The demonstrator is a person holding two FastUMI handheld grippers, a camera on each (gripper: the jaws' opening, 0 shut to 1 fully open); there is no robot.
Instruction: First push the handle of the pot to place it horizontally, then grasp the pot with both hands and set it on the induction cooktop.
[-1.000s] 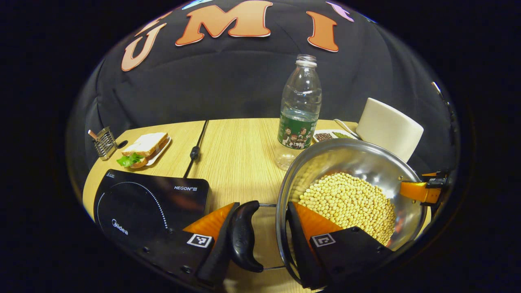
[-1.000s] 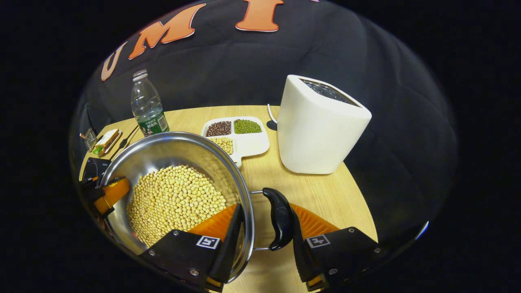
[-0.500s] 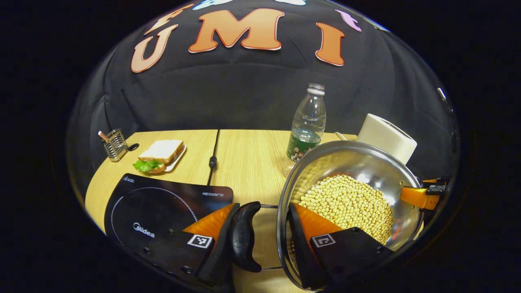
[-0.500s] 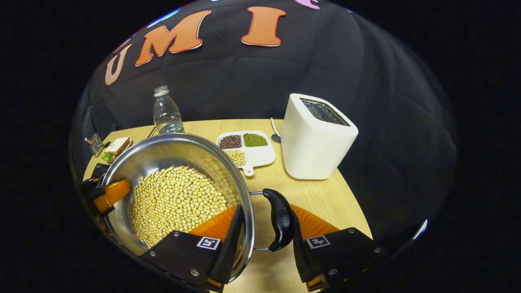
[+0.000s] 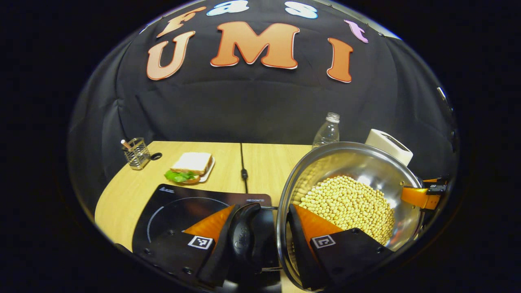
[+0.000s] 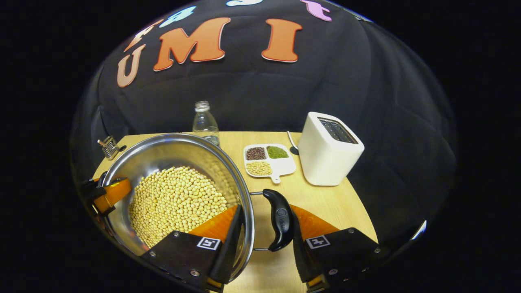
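- Over the near edge of the wooden table (image 5: 130, 195), I am holding a steel pot (image 5: 366, 162) of soybeans (image 5: 346, 203) between my two grippers, one at each side handle.
- My left gripper (image 5: 260, 240) is reaching forward and level; one finger is lying outside the black left handle (image 5: 244, 236) and the other inside the pot wall, so the jaws are straddling handle and rim together. I cannot tell whether both fingers are pressing.
- My right gripper (image 6: 264, 232) is mirroring that pose: one finger inside the rim over the beans, the other just beside the black right handle (image 6: 279, 219).
- In the left gripper view, the pot is hanging at the right edge of the black induction cooktop (image 5: 179, 207), with its left handle over the glass.
- Writing on the cooktop is too small and dark for me to read.
- Behind, a sandwich (image 5: 189, 167), a wire holder (image 5: 136, 152), a clear bottle (image 6: 204, 122), a divided bean tray (image 6: 266, 160) and a white toaster (image 6: 329, 156) are standing on the table.
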